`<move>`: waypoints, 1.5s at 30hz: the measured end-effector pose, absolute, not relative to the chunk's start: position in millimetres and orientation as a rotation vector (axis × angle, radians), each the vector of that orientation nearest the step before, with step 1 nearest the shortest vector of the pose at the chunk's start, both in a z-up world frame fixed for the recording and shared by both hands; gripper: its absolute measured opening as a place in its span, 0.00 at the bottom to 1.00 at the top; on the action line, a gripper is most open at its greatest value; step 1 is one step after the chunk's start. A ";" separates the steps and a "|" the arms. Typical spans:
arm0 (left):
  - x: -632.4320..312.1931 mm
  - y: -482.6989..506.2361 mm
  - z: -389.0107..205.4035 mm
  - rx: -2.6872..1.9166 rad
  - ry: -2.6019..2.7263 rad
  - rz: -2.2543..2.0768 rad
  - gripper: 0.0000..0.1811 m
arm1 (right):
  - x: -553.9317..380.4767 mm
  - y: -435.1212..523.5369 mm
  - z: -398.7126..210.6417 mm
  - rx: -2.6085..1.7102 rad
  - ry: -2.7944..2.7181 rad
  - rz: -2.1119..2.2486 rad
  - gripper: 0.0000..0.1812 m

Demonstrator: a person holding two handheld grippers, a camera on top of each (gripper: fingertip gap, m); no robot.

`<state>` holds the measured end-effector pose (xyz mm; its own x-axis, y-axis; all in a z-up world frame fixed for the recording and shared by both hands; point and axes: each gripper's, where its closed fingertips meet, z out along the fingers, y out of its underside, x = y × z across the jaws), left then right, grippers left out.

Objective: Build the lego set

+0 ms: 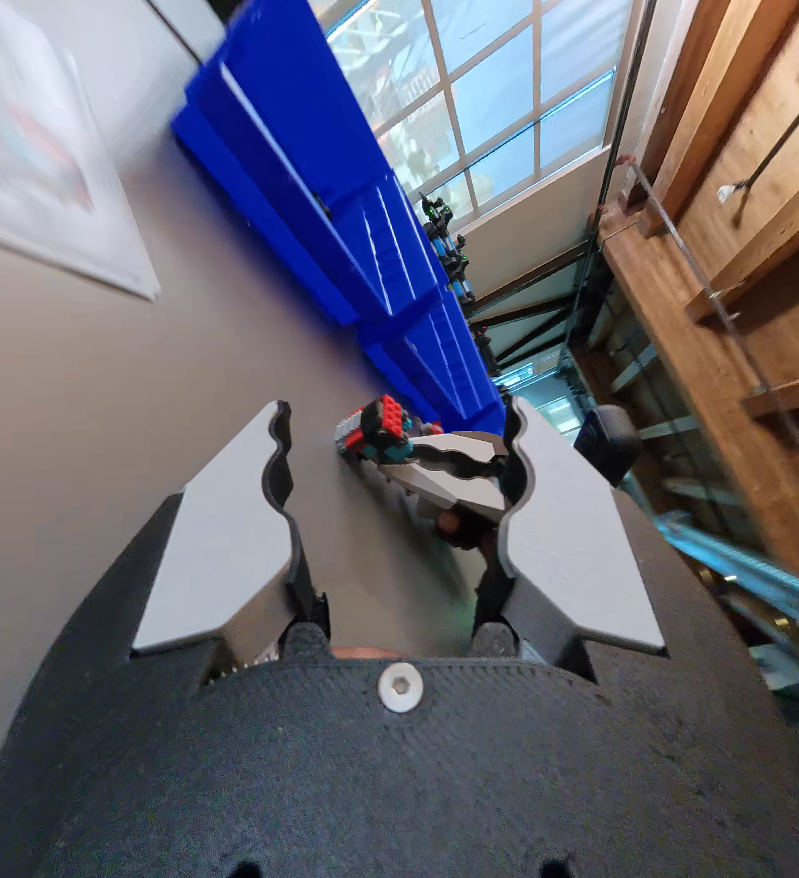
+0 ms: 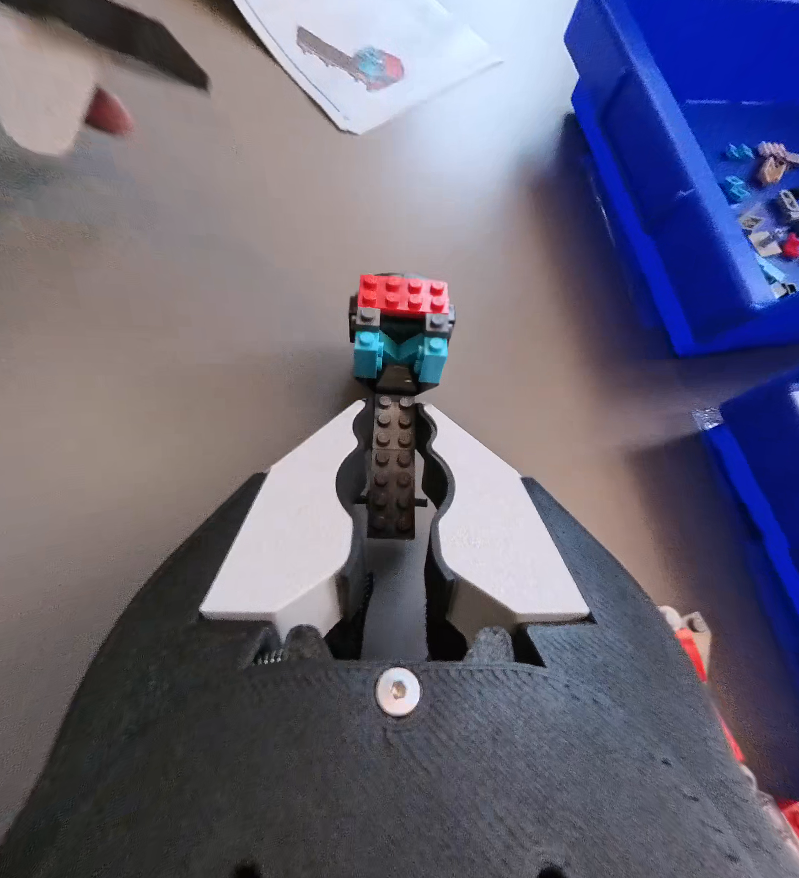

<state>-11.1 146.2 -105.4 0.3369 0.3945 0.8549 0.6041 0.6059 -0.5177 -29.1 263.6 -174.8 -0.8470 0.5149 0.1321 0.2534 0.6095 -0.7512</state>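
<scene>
Honestly, the risk I see is the lego model (image 2: 399, 361) twisting or popping apart: my right gripper (image 2: 391, 404) is clamped only on its narrow black studded stem, so the heavier red and teal head sticks out past my fingertips, above the table (image 2: 174, 332). A hard push from a new brick could lever it loose. My left gripper (image 1: 397, 418) hangs empty, fingers spread apart, with the model ahead of it, near the blue bins (image 1: 321, 190)
</scene>
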 end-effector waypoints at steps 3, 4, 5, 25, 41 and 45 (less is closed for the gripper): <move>-14.6 118.1 -100.3 -1.099 -1.218 0.014 0.52 | -33.0 263.8 -176.8 -0.616 -2.524 1.058 0.09; -15.7 108.7 -98.1 -1.138 -1.196 0.068 0.52 | -33.6 264.0 -177.2 -0.608 -2.527 1.044 0.09; -16.8 99.5 -95.8 -1.173 -1.177 0.114 0.53 | -33.2 264.2 -177.0 -0.604 -2.531 1.037 0.10; -110.6 30.9 -35.2 -1.477 -0.882 0.383 0.63 | 79.3 95.0 -81.8 -0.569 -2.365 2.398 0.18; -160.7 55.9 -103.5 -2.160 -0.631 0.322 0.63 | 75.3 11.2 -54.6 -0.267 -2.441 2.869 0.19; -141.7 71.9 -126.6 -2.265 -0.532 0.355 0.59 | 50.0 21.8 -49.7 -0.486 -2.332 2.994 0.18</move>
